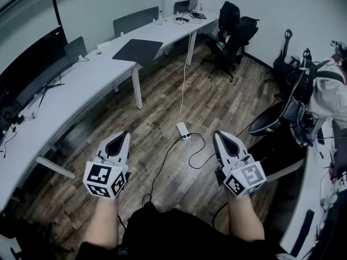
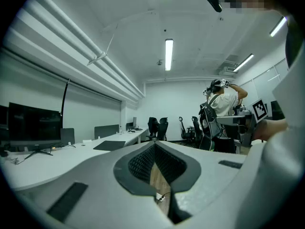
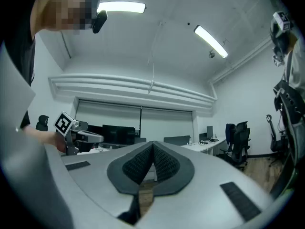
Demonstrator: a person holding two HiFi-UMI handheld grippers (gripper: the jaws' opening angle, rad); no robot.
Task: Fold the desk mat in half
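Head view, mat: the dark grey rectangular desk mat (image 1: 137,50) is lying flat and unfolded on the long white curved surface (image 1: 81,85), near its front edge and well apart from both grippers.
Head view, left gripper: the white left gripper (image 1: 120,137) with its marker cube is pointing level over the wooden plank floor (image 1: 162,99), its jaws pressed together and carrying nothing.
Head view, right gripper: the matching white right gripper (image 1: 221,137) is riding alongside, jaws likewise closed and empty. This is likely a carrying pose, since the mat is out of reach.
Head view, floor: a white power strip (image 1: 182,130) is lying just ahead, between the two grippers.
Left gripper view: the jaws are meeting at their tips (image 2: 155,144) with nothing between them, and the desk mat (image 2: 110,145) is showing far off at the left.
Right gripper view: the jaws are closed (image 3: 152,144), aiming toward dark monitors (image 3: 114,132). No mat can be made out here.
Stage: the fold is not yet begun, and an approach to the surface is probably needed first.
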